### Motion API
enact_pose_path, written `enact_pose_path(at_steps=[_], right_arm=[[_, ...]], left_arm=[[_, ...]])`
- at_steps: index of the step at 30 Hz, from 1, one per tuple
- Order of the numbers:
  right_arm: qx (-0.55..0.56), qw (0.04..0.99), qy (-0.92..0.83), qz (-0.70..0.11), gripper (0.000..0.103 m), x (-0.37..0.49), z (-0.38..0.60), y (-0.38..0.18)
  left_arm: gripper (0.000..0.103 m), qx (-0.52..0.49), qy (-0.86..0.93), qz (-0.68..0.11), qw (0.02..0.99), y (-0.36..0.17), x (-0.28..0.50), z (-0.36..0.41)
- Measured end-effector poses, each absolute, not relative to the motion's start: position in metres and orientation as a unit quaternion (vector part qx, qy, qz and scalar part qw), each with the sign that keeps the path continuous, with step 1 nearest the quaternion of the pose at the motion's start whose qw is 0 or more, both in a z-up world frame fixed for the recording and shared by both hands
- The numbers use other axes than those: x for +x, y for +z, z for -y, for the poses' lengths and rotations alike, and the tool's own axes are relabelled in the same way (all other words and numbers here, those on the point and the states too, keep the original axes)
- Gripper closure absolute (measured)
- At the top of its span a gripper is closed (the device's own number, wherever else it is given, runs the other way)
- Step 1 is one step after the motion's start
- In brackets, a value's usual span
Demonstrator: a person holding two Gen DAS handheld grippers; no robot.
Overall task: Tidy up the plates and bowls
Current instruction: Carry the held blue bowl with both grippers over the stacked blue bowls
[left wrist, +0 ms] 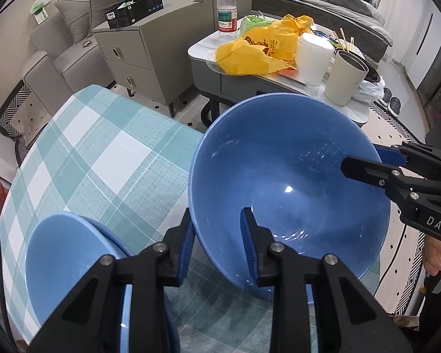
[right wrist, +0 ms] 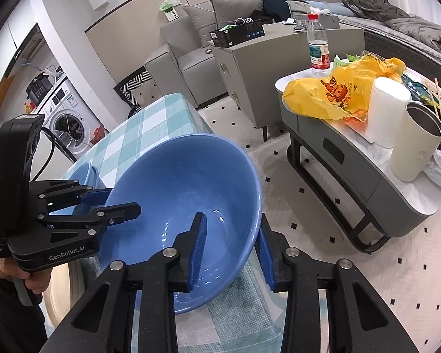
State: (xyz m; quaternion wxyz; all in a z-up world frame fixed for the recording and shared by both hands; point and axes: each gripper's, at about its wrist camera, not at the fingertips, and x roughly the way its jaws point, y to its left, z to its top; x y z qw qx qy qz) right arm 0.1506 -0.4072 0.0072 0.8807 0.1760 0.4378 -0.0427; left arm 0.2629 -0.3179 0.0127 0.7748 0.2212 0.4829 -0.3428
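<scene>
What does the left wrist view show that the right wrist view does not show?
Only the left wrist view shows the slippers on the floor and much of the small bowl's inside. Only the right wrist view shows the washer. Both show the big bowl, with the left tool and the right tool each straddling its rim, plus the bottle and yellow bag.

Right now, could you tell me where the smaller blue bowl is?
In the left wrist view, the smaller blue bowl sits lower left on the checked tablecloth, left of the large blue bowl gripped by both grippers.
</scene>
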Motion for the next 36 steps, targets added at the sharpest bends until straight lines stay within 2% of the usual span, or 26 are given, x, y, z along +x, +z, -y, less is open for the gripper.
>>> enact_pose_path(at_steps=[10,36], right_arm=[[0.180,0.882,-0.054,-0.432,0.078,0.150,0.410,0.009],[0.165,0.897,-0.062,-0.405,0.078,0.141,0.409,0.037]], left_arm=[[0.074,0.216,-0.341,-0.483,0.777,0.013,0.261,0.317],[0.074,0.197,-0.344,-0.449,0.801,0.036,0.252,0.311]])
